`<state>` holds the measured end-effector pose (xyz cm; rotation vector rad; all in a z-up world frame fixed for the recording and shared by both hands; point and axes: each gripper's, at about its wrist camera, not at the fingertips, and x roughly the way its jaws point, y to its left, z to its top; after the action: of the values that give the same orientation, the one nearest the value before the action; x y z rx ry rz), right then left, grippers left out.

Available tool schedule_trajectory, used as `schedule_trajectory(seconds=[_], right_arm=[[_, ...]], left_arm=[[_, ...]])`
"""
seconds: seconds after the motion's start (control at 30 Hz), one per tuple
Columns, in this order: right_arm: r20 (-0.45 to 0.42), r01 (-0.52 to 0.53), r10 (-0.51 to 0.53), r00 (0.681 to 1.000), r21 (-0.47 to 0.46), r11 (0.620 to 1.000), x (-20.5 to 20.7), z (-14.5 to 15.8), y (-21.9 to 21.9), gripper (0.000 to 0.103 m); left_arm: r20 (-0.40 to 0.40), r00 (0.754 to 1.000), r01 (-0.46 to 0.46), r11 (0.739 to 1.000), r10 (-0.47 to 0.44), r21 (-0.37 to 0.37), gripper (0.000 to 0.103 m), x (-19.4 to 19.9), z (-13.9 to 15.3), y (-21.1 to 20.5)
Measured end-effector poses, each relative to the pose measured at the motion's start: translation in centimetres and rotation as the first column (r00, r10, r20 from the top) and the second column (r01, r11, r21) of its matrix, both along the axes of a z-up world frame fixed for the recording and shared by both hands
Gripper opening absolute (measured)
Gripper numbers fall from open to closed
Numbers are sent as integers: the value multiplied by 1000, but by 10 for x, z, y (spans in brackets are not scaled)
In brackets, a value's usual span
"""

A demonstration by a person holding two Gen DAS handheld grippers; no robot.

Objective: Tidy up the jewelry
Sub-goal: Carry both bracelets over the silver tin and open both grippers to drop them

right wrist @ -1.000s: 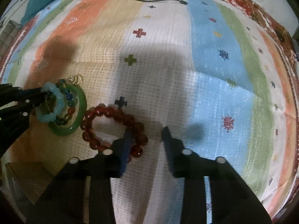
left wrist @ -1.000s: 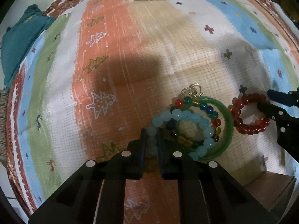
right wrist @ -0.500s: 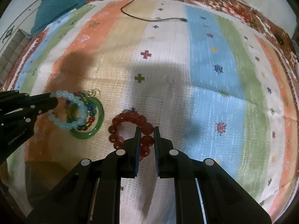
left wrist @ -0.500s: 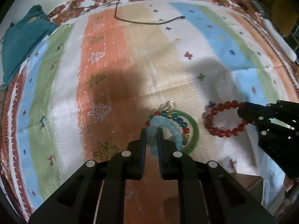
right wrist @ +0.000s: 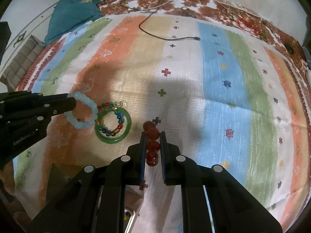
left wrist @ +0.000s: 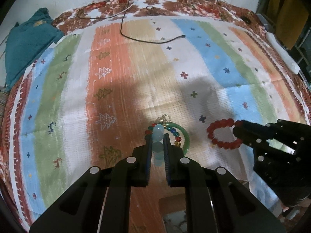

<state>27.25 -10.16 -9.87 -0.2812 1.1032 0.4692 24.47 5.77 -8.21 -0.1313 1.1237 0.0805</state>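
A striped blanket (right wrist: 217,81) in orange, tan, white, blue and green bands, dotted with small crosses and trees, covered the surface, over a red-brown floral cloth (right wrist: 194,5) at the far edge; a green bangle (right wrist: 127,131) with a multicoloured bead bracelet (right wrist: 118,116) inside it lay flat on the orange and white bands; a black cable (right wrist: 165,36) trailed across the far part; a teal cloth (right wrist: 73,13) lay bunched at the far left corner.

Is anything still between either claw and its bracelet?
No. The left claw is already shut on the pale blue bracelet, and the right claw is shut on the red bracelet. The green bangle lies clear on the cloth.
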Motion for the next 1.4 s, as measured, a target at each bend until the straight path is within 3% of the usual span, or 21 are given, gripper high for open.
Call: schedule_trajectory(seconds=[0.83,1.4], right_arm=[[106,11,-16,994,47,999,-37,38,-6,14],[197,-50,27,980,113,992,-78,64,-9,14]], left_arm=[[107,994,30,999,-28,-20,11,-41,45,-18],[174,985,16,999,-10,-37,11,-76,67,-28]])
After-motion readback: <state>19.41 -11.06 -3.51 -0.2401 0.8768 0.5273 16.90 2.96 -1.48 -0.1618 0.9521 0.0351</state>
